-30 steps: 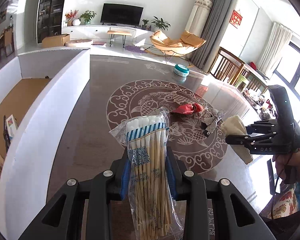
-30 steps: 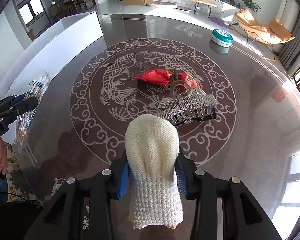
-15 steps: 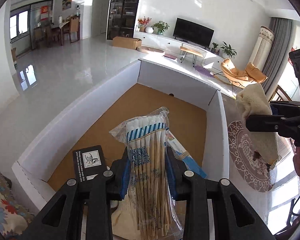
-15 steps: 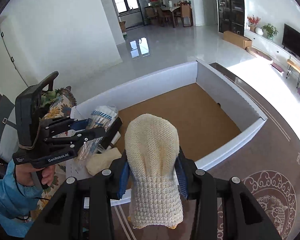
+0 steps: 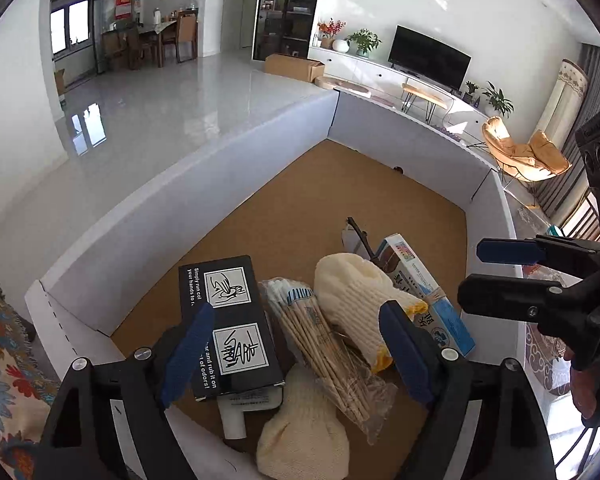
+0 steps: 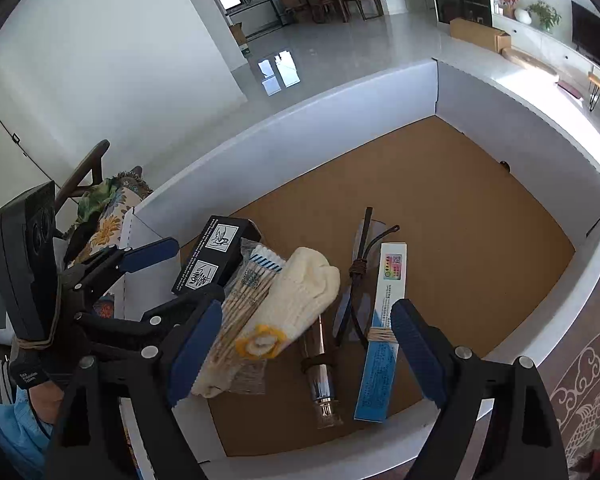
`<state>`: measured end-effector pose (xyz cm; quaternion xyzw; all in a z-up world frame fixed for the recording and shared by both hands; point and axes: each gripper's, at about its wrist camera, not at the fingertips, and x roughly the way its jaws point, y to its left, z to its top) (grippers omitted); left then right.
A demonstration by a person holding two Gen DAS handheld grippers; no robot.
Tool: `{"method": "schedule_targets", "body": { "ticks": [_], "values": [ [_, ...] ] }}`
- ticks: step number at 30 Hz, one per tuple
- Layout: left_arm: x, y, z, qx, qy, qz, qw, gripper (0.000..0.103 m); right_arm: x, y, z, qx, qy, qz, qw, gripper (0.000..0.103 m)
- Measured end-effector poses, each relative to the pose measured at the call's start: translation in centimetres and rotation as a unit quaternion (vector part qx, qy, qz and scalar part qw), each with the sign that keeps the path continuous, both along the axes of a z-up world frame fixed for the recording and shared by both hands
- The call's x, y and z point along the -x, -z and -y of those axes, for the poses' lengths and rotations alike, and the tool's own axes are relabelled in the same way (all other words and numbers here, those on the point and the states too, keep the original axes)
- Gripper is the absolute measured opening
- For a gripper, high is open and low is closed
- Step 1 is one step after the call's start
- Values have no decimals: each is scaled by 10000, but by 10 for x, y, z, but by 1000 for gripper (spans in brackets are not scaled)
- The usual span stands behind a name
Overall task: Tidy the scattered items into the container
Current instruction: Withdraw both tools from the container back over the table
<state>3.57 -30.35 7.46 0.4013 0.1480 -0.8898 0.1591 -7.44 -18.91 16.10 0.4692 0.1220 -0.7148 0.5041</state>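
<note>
We note the white cardboard box as landmark. Inside its near corner lie the black carton, the knitted glove and the cotton swab bag, glove overlapping bag. Left gripper and right gripper hover above that corner; their jaws have just been opening, wide, nothing held. Risk: a descending finger could snag the swab bag's loose film and drag it out.

bright daylight, floor glare, fisheye-warped edges
</note>
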Motion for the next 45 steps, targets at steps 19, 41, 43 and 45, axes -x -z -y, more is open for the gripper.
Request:
{"method": "schedule_targets", "body": {
  "ticks": [19,41,43,45],
  "values": [
    [15,-44,-231,573,2254,-736,9698,103,0,41,-400,-127,4421,-996,8914,91],
    [102,88,-384,801,2858,406,9541,103,-24,102,-475,-1264,5161,-900,8423,103],
    [104,89,-379,654,2811,452,9564,103,-24,103,-474,-1269,5162,-901,8422,103],
    [103,89,-378,651,2789,451,9570,103,-24,103,-474,-1273,5162,-902,8421,103]
  ]
}}
